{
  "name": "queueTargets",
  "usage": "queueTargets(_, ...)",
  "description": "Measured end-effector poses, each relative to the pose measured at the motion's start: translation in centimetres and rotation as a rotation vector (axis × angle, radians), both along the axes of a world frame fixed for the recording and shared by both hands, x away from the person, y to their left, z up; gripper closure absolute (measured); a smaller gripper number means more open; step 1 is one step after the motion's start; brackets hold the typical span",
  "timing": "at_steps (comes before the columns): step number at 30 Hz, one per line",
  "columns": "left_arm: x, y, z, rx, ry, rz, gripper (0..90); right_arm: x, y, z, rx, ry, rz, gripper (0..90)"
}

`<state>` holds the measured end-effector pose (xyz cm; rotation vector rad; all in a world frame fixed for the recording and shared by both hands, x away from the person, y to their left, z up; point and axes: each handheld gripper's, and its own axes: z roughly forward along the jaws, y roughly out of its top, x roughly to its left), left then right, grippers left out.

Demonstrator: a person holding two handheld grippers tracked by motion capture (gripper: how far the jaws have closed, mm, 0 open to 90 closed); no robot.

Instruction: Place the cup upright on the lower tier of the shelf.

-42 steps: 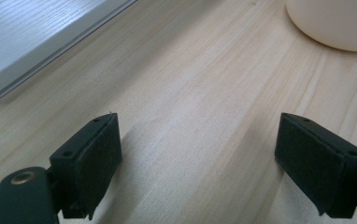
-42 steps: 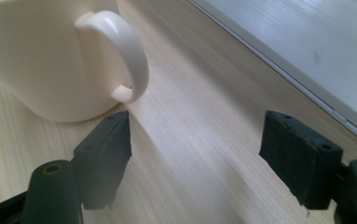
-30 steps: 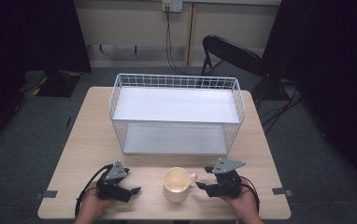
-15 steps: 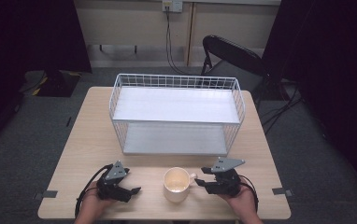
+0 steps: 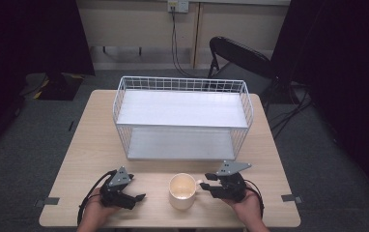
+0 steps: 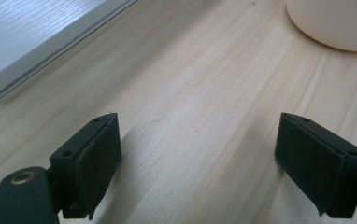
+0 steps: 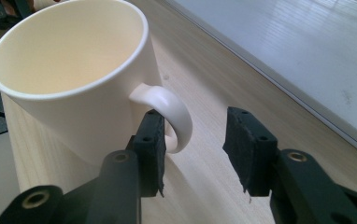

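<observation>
A cream mug point(image 5: 182, 191) stands upright and empty near the table's front edge, its handle point(image 7: 167, 112) turned toward my right gripper point(image 5: 207, 186). The right gripper point(image 7: 195, 140) has just been closing, with the handle between its jaws. One pad point(image 7: 151, 147) sits right beside the handle and the other pad point(image 7: 249, 149) is still apart from it. My left gripper point(image 5: 136, 199) rests open on the wood to the left of the mug, with nothing between its fingers point(image 6: 197, 154). The mug's base point(image 6: 335, 23) shows at the top right of the left gripper view.
A white wire basket point(image 5: 182, 116) with a pale shelf board point(image 7: 298, 56) takes up the middle and back of the table point(image 5: 91, 145). A black folding chair point(image 5: 240, 58) stands behind the table on the grey carpet.
The right gripper's jaws look a little narrower around the mug's handle. Both hands and the mug stay where they were.
</observation>
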<state>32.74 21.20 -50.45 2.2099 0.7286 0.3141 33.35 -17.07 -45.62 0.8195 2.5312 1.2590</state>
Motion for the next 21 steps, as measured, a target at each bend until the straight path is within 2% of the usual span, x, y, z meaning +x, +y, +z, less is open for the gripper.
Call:
queueTargets(6, 0.0, 0.0, 0.0, 0.0, 0.0, 0.0, 14.3, -0.13, 0.25, -0.17, -0.009, -0.003, 0.005, 61.4)
queueTargets(21, 0.0, 0.0, 0.0, 0.0, 0.0, 0.0, 14.3, -0.29, 0.51, -0.05, 0.021, 0.006, 0.042, 66.4)
